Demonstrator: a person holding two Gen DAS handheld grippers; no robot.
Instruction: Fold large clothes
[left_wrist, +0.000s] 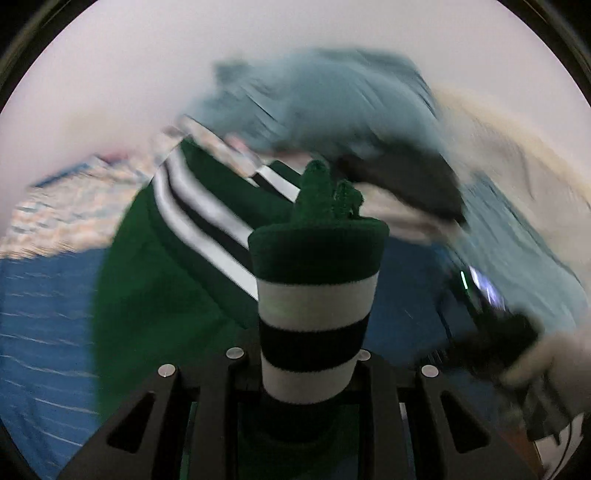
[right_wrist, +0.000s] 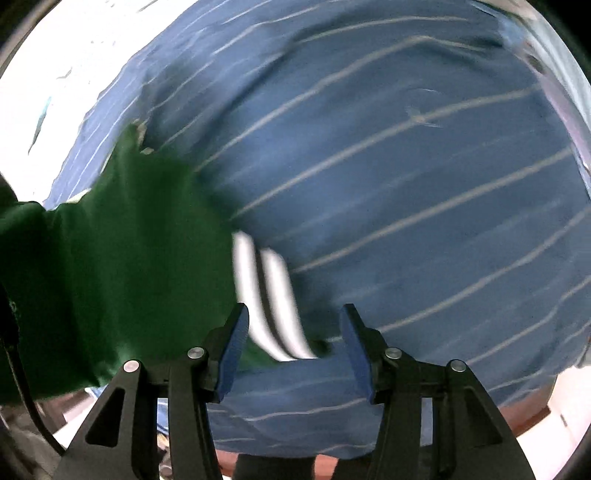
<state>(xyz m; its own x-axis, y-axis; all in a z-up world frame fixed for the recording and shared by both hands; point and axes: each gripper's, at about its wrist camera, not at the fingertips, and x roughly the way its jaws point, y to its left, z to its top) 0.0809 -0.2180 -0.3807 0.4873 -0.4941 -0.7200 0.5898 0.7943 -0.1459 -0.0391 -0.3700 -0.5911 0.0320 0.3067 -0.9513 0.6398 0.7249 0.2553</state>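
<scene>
Blue striped cloth covered the bench. Across it lay the green sweater, left of the right claw, whose jaws stood spread with nothing between them. Its striped cuff (badly blurred) was pinched in the left claw.

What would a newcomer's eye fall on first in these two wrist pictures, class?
In the left wrist view, the striped cuff of a green garment stands up in the middle, clamped in the left gripper. In the right wrist view, the right gripper hangs open, its blue pads apart above a blue striped sheet, with the garment spread at left.
</scene>
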